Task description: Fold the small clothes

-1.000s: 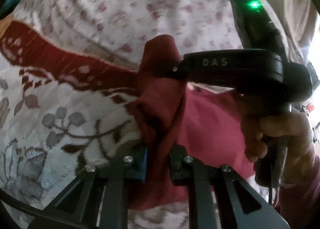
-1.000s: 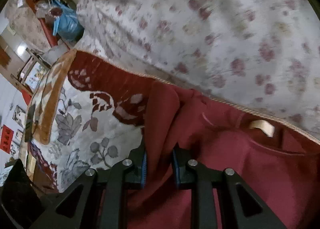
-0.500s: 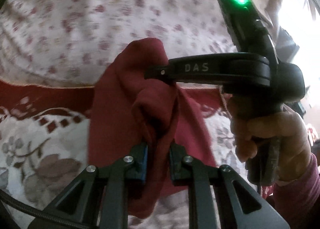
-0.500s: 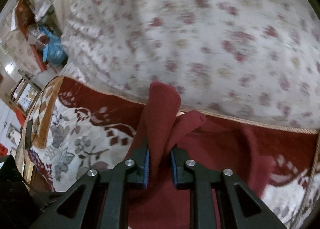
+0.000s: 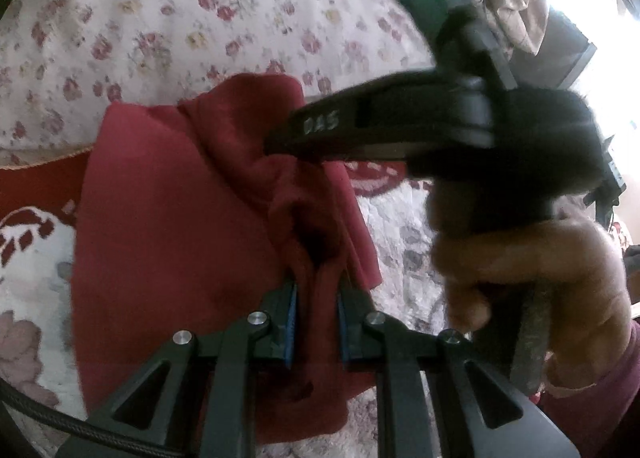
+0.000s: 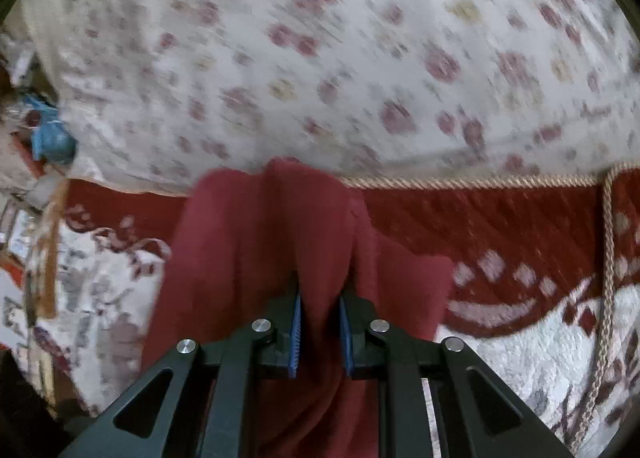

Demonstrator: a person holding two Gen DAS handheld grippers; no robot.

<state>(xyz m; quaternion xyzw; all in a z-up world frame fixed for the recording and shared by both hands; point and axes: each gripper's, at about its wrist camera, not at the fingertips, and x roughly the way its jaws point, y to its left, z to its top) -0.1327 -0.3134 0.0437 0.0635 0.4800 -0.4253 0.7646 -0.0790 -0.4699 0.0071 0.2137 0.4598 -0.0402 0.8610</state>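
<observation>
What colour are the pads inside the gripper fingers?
Blue pads, clearest in the right wrist view.

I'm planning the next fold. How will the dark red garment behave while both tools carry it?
Probably floppy: the dark red garment bunches and sags between the left tool and right tool. Likely light, since small pinches hold it. Loose edges may trail on the patterned blanket.

A plain dark red garment (image 6: 256,258) is pinched between the black tool's blue pads (image 6: 297,322). Under it lies a red-and-cream leaf-patterned blanket (image 6: 520,322) with beige cord edging; beyond the tool, a white sheet (image 6: 360,37) with pink flowers.
</observation>
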